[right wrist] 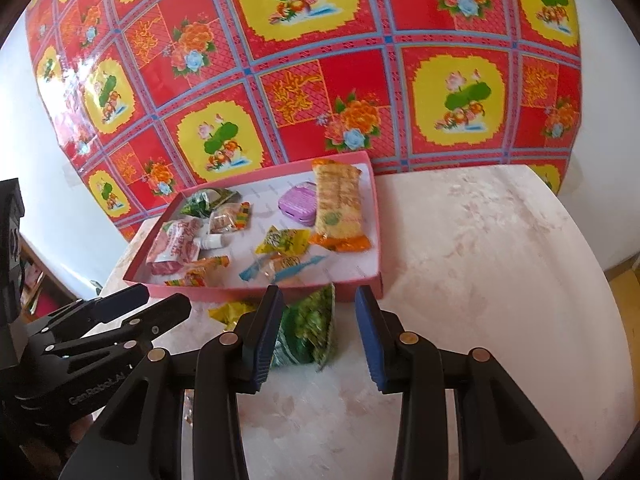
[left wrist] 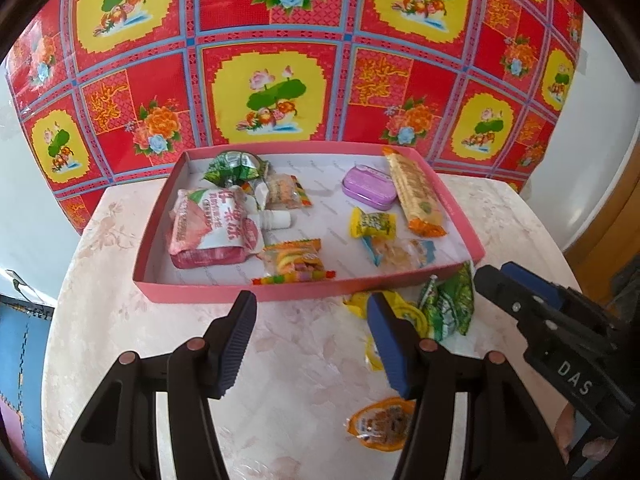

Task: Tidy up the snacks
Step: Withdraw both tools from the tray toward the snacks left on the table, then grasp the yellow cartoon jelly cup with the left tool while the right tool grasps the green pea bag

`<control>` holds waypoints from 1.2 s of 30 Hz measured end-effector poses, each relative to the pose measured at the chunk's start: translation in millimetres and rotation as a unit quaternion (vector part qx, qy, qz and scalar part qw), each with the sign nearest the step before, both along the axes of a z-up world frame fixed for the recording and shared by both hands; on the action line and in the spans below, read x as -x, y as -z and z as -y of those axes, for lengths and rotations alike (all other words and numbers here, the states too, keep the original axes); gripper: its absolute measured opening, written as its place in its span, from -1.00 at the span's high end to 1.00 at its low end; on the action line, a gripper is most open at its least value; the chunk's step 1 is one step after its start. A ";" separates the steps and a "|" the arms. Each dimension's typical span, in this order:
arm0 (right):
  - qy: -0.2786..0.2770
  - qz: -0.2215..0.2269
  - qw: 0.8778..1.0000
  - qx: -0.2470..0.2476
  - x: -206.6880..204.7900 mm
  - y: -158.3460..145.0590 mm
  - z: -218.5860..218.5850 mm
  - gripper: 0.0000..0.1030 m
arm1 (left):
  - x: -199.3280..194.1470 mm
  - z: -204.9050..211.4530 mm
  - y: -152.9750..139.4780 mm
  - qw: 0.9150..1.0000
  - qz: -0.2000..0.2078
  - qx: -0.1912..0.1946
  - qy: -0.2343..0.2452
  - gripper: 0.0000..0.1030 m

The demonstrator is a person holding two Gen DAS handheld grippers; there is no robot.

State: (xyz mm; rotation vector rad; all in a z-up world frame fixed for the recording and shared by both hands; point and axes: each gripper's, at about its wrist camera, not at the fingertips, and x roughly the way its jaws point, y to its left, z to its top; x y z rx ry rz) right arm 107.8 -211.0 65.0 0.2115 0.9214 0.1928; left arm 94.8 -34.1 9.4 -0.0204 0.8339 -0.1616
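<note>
The step in hand looks like picking up the green packet [right wrist: 308, 328] that lies on the counter [right wrist: 500, 264] just in front of the pink tray [right wrist: 256, 291], so it can join the other snacks inside. To do it well, the right claw [right wrist: 316, 336] should come down with one finger on each side of the packet's puffy middle, not its crinkled edge, and close gently so the foil does not slip or burst; then it needs to lift clear of the tray's near wall before moving over a bare patch of the tray floor. At present the right claw is partly open and holds nothing: the packet sits between its fingers, closer to the left finger [right wrist: 262, 336] and apart from the right one. The left claw [left wrist: 312, 340] is also half open and empty, hovering over bare counter. A yellow packet [left wrist: 404, 312] lies just beside its right finger, touching the green packet, and an orange-rimmed snack [left wrist: 380, 420] rests nearer the counter's edge. Both are likely to need the same care.
</note>
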 end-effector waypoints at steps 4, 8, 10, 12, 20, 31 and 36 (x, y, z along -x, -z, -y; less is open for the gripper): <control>0.003 -0.004 1.000 -0.002 2.8 1.7 4.6 0.25 | 4.0 5.8 1.7 1.000 -0.002 0.000 0.007 -0.18; 0.002 -0.009 1.000 -0.003 5.7 4.0 7.1 0.25 | 6.3 11.3 5.5 1.000 -0.013 0.006 0.014 -0.18; 0.001 -0.012 1.000 -0.005 6.8 5.6 8.2 0.25 | 6.2 14.5 7.8 1.000 -0.019 0.009 0.017 -0.18; 0.001 -0.015 1.000 -0.006 7.6 6.6 9.3 0.25 | 6.4 17.5 9.5 1.000 -0.022 0.007 0.019 -0.18; 0.003 -0.021 1.000 -0.013 8.9 9.1 15.4 0.25 | 4.3 28.1 18.8 0.999 -0.037 0.002 0.027 -0.18; 0.005 -0.026 0.999 -0.021 8.5 12.7 19.8 0.25 | -1.7 39.0 29.5 0.998 -0.050 -0.010 0.026 -0.18; 0.005 -0.029 0.999 -0.022 7.8 14.2 19.5 0.25 | -4.8 44.5 32.7 0.998 -0.055 -0.007 0.037 -0.18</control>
